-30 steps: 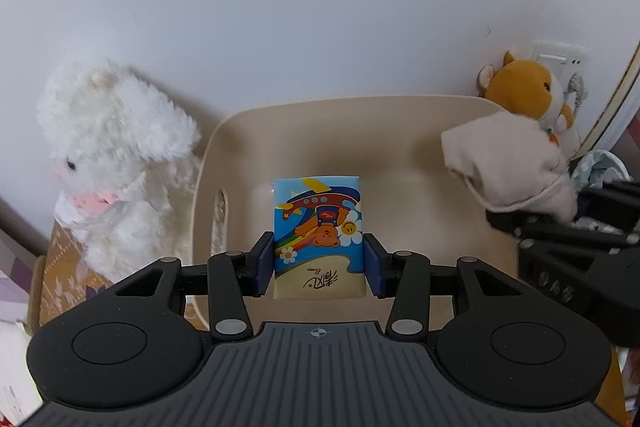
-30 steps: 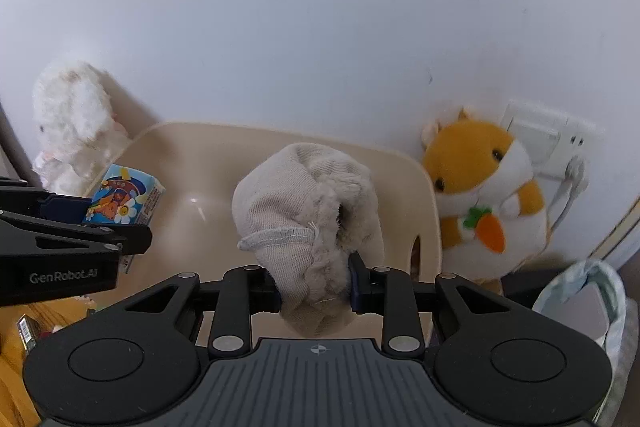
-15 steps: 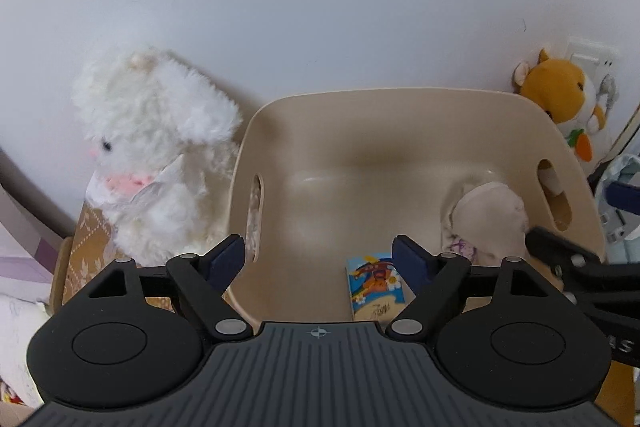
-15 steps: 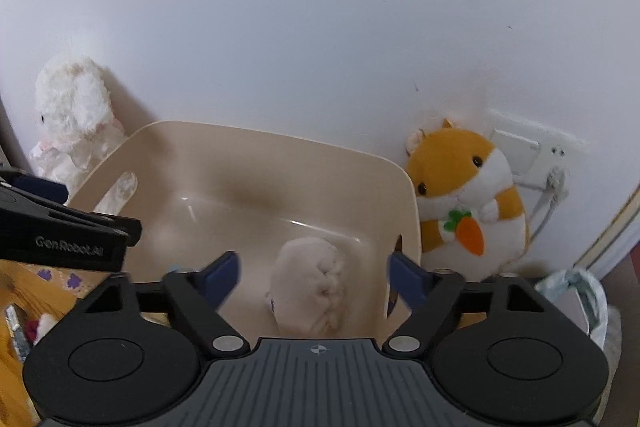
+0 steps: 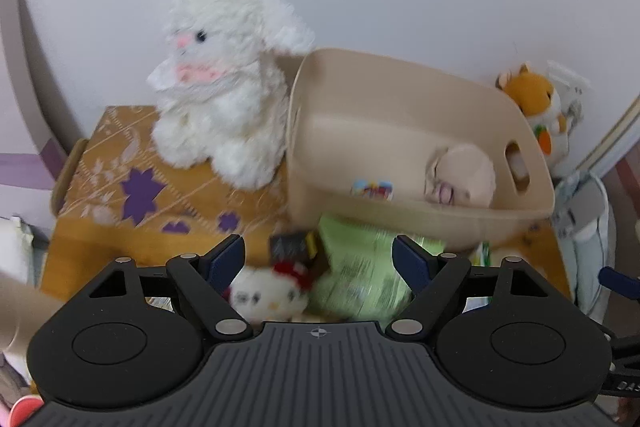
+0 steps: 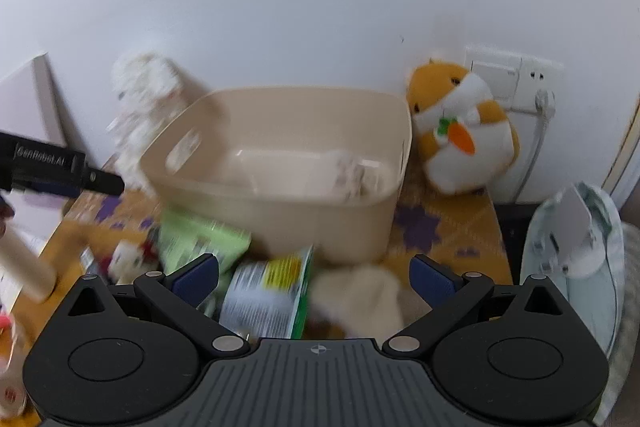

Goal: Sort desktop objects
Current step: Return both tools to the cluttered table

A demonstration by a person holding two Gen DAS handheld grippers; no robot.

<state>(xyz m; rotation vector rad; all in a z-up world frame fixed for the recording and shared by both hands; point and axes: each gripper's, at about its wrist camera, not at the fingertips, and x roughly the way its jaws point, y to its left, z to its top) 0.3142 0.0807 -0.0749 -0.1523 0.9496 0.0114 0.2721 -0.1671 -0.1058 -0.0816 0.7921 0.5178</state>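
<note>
Both grippers (image 5: 318,261) (image 6: 314,277) have withdrawn from bin (image 5: 400,215).

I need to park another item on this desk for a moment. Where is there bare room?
Bare gold patterned cloth lies left of the beige plastic bin, in front of the white fluffy lamb plush. A smaller patch sits between bin and orange hamster plush. In front of the bin it is crowded: green packets, small white doll.

Both views motion-blurred. Green packet (image 5: 360,267) print unreadable; its lower edge hidden behind left tongs (image 5: 319,263). Small cat plush (image 5: 268,293) partly hidden likewise. Bin (image 6: 320,211) contents smeared in right view. White kettle (image 6: 576,251) cut off at frame edge.
</note>
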